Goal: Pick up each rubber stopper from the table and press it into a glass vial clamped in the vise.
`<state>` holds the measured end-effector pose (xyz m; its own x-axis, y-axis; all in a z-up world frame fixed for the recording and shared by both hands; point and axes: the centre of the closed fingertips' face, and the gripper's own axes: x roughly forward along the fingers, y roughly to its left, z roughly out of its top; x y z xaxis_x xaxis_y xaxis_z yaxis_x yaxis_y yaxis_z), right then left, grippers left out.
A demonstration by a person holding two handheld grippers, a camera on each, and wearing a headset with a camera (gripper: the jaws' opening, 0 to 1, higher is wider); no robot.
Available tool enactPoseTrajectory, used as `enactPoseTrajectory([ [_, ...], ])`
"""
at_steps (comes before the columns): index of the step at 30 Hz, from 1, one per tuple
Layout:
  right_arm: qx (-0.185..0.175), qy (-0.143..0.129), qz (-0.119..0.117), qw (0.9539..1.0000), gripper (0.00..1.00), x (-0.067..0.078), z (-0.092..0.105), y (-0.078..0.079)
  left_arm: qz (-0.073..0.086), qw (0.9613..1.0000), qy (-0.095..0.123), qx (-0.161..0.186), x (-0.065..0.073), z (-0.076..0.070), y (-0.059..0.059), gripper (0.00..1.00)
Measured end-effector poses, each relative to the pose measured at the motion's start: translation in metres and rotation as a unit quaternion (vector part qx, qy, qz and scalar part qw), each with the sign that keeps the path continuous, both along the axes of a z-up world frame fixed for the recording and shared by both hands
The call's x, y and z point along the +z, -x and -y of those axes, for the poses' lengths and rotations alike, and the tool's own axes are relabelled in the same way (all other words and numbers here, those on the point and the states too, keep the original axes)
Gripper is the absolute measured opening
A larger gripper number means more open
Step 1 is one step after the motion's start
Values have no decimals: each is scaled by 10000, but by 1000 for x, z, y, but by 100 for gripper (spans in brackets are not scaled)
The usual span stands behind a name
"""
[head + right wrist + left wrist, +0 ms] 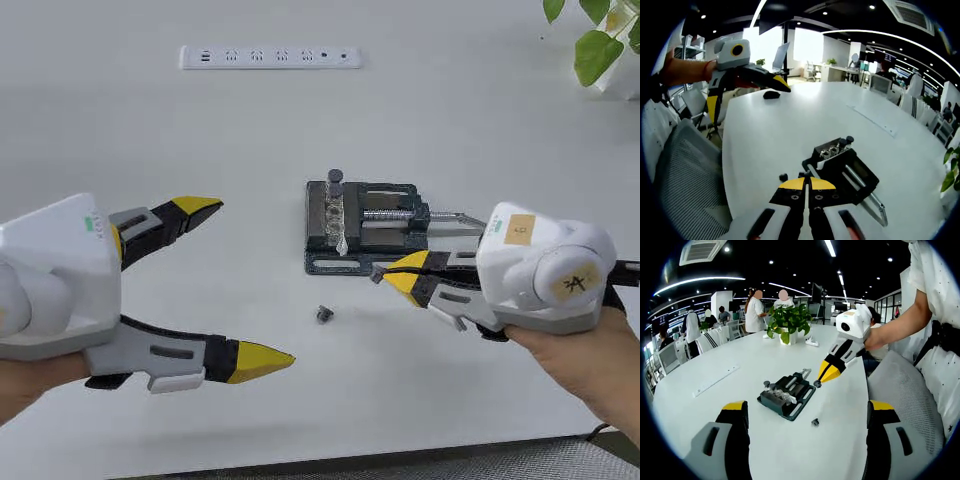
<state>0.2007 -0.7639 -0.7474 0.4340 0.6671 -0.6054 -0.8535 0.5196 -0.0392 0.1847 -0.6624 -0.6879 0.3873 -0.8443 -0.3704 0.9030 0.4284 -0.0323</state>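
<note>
Right gripper [386, 276], clenched on a small stopper [377, 276], hangs just beside the vise [388, 235], vials [336, 215] straight ahead.

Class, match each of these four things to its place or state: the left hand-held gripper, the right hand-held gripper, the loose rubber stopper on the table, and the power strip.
Things
1. left hand-held gripper
2. right hand-held gripper
3. loose rubber stopper
4. power strip

Places and states
a. lies on the table in front of the vise
b. jaws wide open
c. at the far side of the table
d. jaws shut on the held stopper

Pairs: 1-b, 2-d, 3-a, 4-c
</note>
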Motion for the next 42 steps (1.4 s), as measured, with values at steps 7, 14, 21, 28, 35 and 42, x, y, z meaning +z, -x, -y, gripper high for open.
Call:
enactPoseTrajectory([
  [7,-291,-390,133,9987,0,39,-10,-2,290,9993,172,128,19,12,-8,88],
  [14,-483,-638,189,9966,0,65,-20,-2,455,9986,134,246,28,25,-12,73],
  [21,-613,-784,151,9949,0,77,-31,0,483,9980,223,334,34,37,-10,50],
  [28,-666,-921,110,9935,0,84,-40,2,526,9975,202,428,34,41,-10,31],
  [35,-702,-1164,33,9907,0,91,-48,4,669,9965,258,420,39,43,-11,21],
  [42,-715,-1337,-67,9884,0,96,-52,5,753,9962,230,383,39,44,-12,16],
])
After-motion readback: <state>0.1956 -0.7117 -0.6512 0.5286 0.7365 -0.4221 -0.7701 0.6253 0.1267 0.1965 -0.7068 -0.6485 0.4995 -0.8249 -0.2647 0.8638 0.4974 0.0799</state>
